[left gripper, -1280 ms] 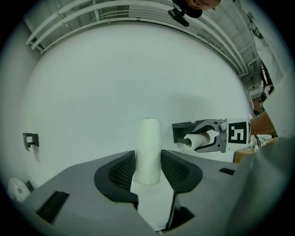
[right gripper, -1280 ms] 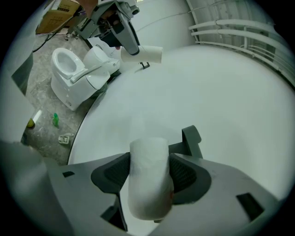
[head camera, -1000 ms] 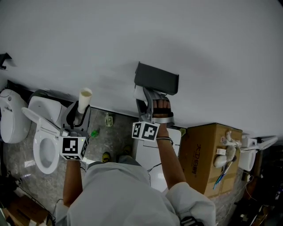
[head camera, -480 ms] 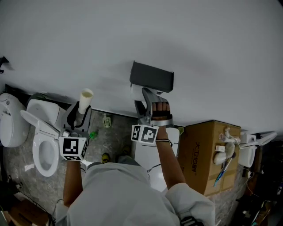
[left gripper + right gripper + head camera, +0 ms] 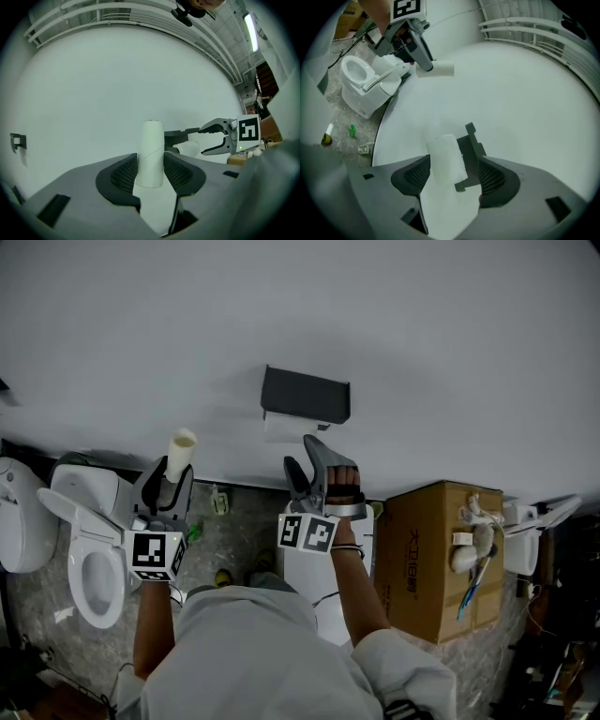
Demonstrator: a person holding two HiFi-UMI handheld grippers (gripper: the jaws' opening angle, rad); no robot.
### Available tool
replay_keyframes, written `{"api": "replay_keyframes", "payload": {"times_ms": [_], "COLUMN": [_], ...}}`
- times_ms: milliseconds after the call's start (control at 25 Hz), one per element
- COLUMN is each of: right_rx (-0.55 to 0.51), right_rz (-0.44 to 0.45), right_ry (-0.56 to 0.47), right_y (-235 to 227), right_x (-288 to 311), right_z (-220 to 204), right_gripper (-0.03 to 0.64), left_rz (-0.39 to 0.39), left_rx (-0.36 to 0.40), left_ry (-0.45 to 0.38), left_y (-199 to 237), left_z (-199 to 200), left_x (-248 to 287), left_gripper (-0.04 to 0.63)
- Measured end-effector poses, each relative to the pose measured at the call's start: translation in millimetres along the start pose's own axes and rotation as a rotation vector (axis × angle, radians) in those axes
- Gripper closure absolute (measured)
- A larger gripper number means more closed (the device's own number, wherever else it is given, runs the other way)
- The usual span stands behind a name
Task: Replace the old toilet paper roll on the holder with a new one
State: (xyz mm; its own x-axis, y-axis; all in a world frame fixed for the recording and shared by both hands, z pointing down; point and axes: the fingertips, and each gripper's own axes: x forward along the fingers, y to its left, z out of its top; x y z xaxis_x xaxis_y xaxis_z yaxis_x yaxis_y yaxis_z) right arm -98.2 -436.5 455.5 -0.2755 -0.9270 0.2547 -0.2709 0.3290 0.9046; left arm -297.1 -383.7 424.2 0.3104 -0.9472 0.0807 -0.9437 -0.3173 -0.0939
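Observation:
The dark holder (image 5: 306, 396) is fixed to the white wall, with a full white roll (image 5: 286, 426) on it. My right gripper (image 5: 312, 463) hangs just below it, open and empty. Its jaws have just opened wide and eased back slightly. In the right gripper view the roll (image 5: 446, 158) and the holder (image 5: 470, 149) lie beyond the tips. My left gripper (image 5: 167, 486) is shut on an upright bare cardboard tube (image 5: 179, 454), well left of the holder. The left gripper view shows that tube (image 5: 152, 152) pinched between both pads, with the right gripper (image 5: 213, 136) beyond.
A white toilet (image 5: 86, 549) with its lid up stands at the lower left, another fixture (image 5: 17, 526) beside it. A cardboard box (image 5: 424, 559) with pipe parts on top is at the right. A white cistern (image 5: 309, 568) sits under my right arm. Small bottles (image 5: 351, 131) lie on the floor.
My right gripper has drawn back from the holder and now stands apart from the white roll, which stays on the holder. The left gripper still holds the tube in about the same place.

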Motion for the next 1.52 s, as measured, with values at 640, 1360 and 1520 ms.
{"api": "replay_keyframes", "payload": {"times_ms": [640, 1360, 1520], "right_rx": [0.633, 1.048, 1.128], "right_rz": [-0.186, -0.307, -0.307], "right_ry": [0.073, 0.074, 0.054], "right_y": [-40.0, -29.6, -26.8], "right_x": [-94.3, -163.3, -168.0], "right_z": [-42.2, -59.8, -63.7], "right_gripper": [0.461, 0.609, 0.609], "left_rz": [-0.183, -0.243, -0.237], "left_rx": [-0.003, -0.016, -0.027], "left_ry": [-0.063, -0.119, -0.122], "left_y": [-45.3, -56.1, -52.2], "left_z": [16.4, 31.5, 31.6], "left_x": [-2.0, -23.6, -25.9], "left_gripper": [0.403, 0.403, 0.403]}}
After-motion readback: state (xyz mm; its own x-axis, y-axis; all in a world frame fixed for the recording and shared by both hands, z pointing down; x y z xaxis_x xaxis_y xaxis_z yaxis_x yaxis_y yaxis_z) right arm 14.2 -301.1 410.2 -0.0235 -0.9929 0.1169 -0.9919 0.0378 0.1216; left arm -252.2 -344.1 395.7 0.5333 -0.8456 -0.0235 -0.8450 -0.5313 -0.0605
